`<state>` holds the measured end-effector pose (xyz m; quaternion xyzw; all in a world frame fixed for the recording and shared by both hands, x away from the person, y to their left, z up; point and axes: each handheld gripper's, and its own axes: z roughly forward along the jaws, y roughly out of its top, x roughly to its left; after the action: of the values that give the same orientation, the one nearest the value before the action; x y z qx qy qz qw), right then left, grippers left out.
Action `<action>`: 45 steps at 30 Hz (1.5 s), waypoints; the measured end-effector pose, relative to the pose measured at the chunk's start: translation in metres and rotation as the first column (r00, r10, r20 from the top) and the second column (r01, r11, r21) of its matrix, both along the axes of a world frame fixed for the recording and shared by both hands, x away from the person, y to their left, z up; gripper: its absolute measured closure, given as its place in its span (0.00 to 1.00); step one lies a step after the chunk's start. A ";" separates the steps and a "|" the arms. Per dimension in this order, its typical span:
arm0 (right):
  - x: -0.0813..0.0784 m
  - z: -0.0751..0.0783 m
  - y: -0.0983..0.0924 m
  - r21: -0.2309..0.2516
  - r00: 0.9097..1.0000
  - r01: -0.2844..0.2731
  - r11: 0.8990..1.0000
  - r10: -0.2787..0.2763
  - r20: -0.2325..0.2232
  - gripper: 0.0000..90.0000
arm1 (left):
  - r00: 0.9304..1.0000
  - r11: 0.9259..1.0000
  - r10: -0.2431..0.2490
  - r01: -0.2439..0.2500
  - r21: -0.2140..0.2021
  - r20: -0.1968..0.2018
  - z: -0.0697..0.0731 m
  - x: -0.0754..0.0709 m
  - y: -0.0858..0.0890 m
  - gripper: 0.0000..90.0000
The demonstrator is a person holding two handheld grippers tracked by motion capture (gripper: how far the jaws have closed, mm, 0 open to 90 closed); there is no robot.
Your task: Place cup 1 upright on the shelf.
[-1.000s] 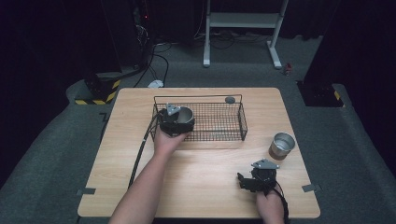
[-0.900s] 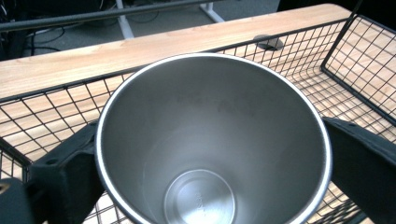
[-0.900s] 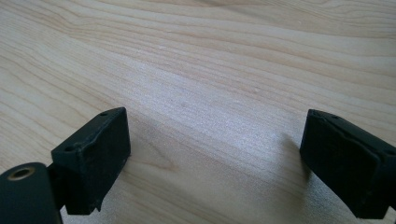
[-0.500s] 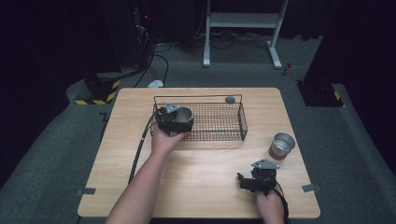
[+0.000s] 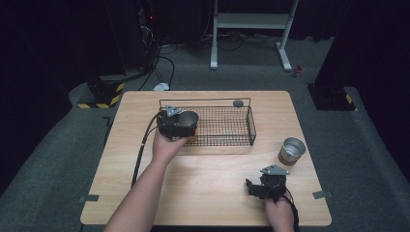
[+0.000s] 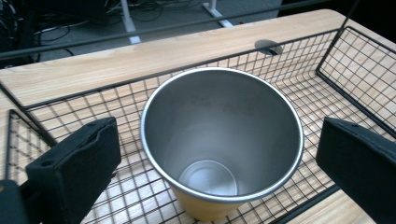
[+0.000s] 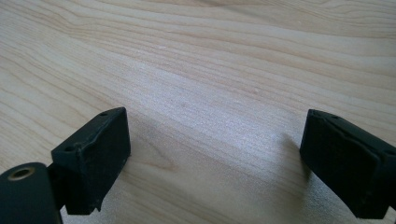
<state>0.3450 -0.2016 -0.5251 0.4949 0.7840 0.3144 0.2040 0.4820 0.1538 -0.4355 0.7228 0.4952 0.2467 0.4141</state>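
- Left gripper (image 6: 219, 154): its black jaws have just been opening and stand wide, clear of the shiny steel cup (image 6: 222, 140) between them.
- The cup stands upright at the left end of the black wire basket (image 5: 227, 126).
- Right gripper (image 7: 215, 158): jaws wide apart, empty, above the pale wooden table (image 5: 212, 169).
- A second steel cup (image 5: 292, 151) stands near the table's right edge.

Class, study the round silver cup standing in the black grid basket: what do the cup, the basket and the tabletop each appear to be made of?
Round silver cup: probably stainless steel, brushed matt, with a bright rolled rim. Black grid basket: thin metal wire, seemingly coated black, crossing in squares. Tabletop: pale wood or wood-look laminate, showing grain lines; which one is unclear.
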 end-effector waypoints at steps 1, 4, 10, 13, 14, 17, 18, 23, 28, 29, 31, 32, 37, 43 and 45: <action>0.000 0.000 0.000 -0.001 1.000 -0.001 1.000 0.001 0.002 0.09 | 1.000 1.000 0.002 -0.002 -0.001 0.004 0.001 -0.001 0.001 0.01; 0.000 0.000 0.000 -0.001 1.000 -0.001 1.000 0.001 0.002 0.09 | 1.000 1.000 0.004 -0.004 -0.004 0.008 0.003 -0.003 0.003 0.01; 0.000 0.000 0.000 -0.001 1.000 -0.001 1.000 0.001 0.002 0.09 | 1.000 1.000 -0.001 0.001 0.005 0.004 0.006 -0.010 0.005 0.01; 0.000 0.000 0.000 -0.001 1.000 -0.001 1.000 0.001 0.002 0.09 | 1.000 1.000 -0.001 0.001 0.013 -0.002 0.006 -0.014 0.006 0.01; 0.000 0.000 0.000 0.000 1.000 0.000 1.000 0.000 0.000 0.09 | 1.000 1.000 -0.001 0.001 0.012 -0.001 0.006 -0.015 0.007 0.01; 0.000 0.000 0.000 0.000 1.000 -0.001 1.000 0.001 0.001 0.09 | 1.000 1.000 -0.011 0.011 0.011 -0.007 0.006 -0.020 0.008 0.01; 0.000 0.000 0.000 -0.001 1.000 -0.001 1.000 0.001 0.002 0.09 | 1.000 1.000 -0.011 0.011 0.011 -0.006 0.006 -0.022 0.009 0.01; 0.000 0.000 0.000 -0.001 1.000 0.000 1.000 0.001 0.002 0.09 | 0.999 1.000 -0.021 0.021 0.010 -0.024 0.005 -0.029 0.013 0.01; 0.000 0.000 0.000 -0.001 1.000 -0.001 1.000 0.001 0.002 0.09 | 0.999 1.000 -0.028 0.028 0.014 -0.029 0.005 -0.037 0.018 0.02; 0.000 0.000 0.000 -0.001 1.000 -0.001 1.000 0.001 0.001 0.09 | 0.999 1.000 -0.030 0.030 0.008 -0.026 0.005 -0.039 0.019 0.02; 0.000 0.000 0.000 -0.001 1.000 -0.001 1.000 0.001 0.002 0.09 | 0.999 0.999 -0.038 0.038 0.002 -0.025 0.005 -0.044 0.022 0.02; 0.000 0.000 0.000 0.000 1.000 -0.001 1.000 0.001 0.002 0.09 | 0.999 0.999 -0.038 0.038 0.001 -0.026 0.005 -0.045 0.022 0.04; 0.000 0.000 0.000 -0.001 1.000 -0.001 1.000 0.001 0.002 0.09 | 0.998 0.998 -0.055 0.054 -0.013 -0.040 0.001 -0.057 0.027 0.04; 0.000 0.000 0.000 0.000 1.000 0.000 1.000 0.000 0.002 0.09 | 0.997 0.998 -0.058 0.058 -0.012 -0.042 -0.004 -0.072 0.033 0.05; 0.000 0.000 0.000 0.000 1.000 0.000 1.000 0.000 0.001 0.09 | 0.997 0.998 -0.062 0.061 -0.009 -0.041 -0.006 -0.078 0.035 0.05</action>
<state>0.3451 -0.2017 -0.5252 0.4944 0.7840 0.3146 0.2046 0.4036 0.1887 -0.4413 0.7411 0.4821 0.2169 0.4140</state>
